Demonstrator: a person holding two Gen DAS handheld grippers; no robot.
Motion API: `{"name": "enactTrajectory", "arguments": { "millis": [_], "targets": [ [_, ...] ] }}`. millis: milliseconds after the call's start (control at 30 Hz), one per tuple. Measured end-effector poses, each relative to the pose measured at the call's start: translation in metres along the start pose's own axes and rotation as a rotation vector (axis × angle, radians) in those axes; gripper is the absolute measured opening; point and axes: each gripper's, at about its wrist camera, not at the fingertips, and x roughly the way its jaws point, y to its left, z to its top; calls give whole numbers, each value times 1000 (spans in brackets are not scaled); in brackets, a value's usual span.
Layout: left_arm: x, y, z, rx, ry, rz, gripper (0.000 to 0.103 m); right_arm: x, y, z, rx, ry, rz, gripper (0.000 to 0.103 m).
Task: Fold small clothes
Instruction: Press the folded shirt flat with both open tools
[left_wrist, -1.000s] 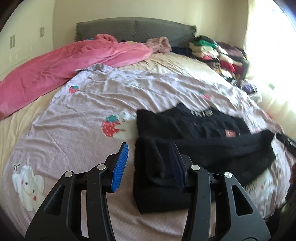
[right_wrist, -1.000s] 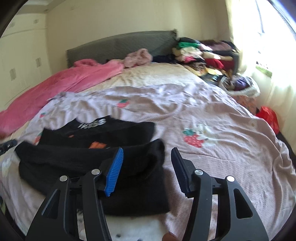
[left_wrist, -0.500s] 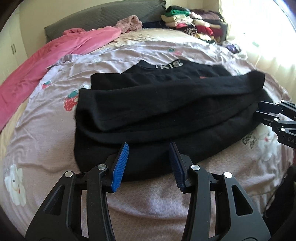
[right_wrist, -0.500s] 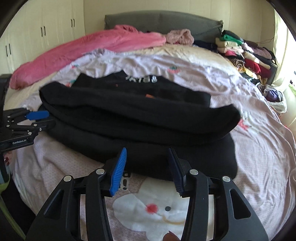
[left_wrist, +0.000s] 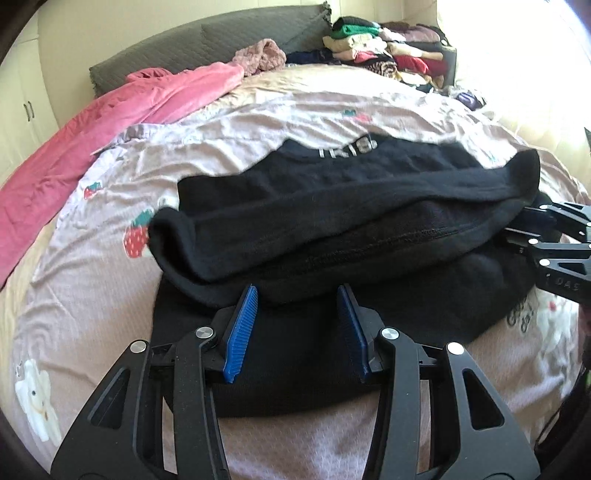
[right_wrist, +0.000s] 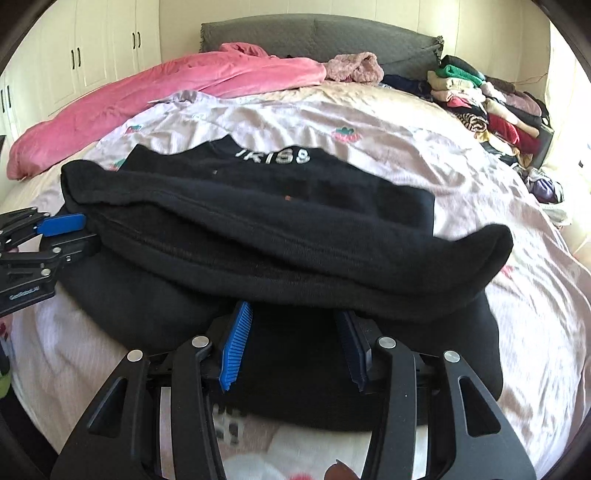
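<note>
Both grippers have dropped in close over the black sweater (left_wrist: 332, 221), which a second ago lay well ahead of them. It lies part-folded on the lilac strawberry sheet (left_wrist: 92, 295), sleeves crossed over the body, near hem towards me. My left gripper (left_wrist: 297, 328) hovers at a middling gap over the hem with nothing pinched. My right gripper (right_wrist: 293, 343) has just narrowed to a similar gap, fabric lying between its pads but not clamped. My worry is catching only the top layer: lifting then would drag the sleeves loose towards the pink blanket (left_wrist: 110, 122).
</note>
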Motion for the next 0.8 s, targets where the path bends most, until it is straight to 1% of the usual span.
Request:
{"name": "enactTrajectory", "arguments": {
  "millis": [167,267,367,533,633,733,800],
  "targets": [
    [9,11,16,-32,-12,8,37,16,-4,21,11,-9,-3,44],
    [21,18,26,-51,11,3,37,23,-6,31,20,-15,-6,43],
    [32,23,36,-70,19,-6,37,30,-13,44,38,-30,-11,43],
    [41,31,50,-99,5,0,38,39,-32,62,87,-59,-38,43],
    [41,39,58,-127,-15,14,39,40,-49,67,141,-73,-49,45],
    [37,49,63,-153,-36,17,39,35,-66,64,192,-97,-61,45],
    [33,55,64,-169,-50,28,39,31,-75,60,214,-99,-71,45]
  ]
}}
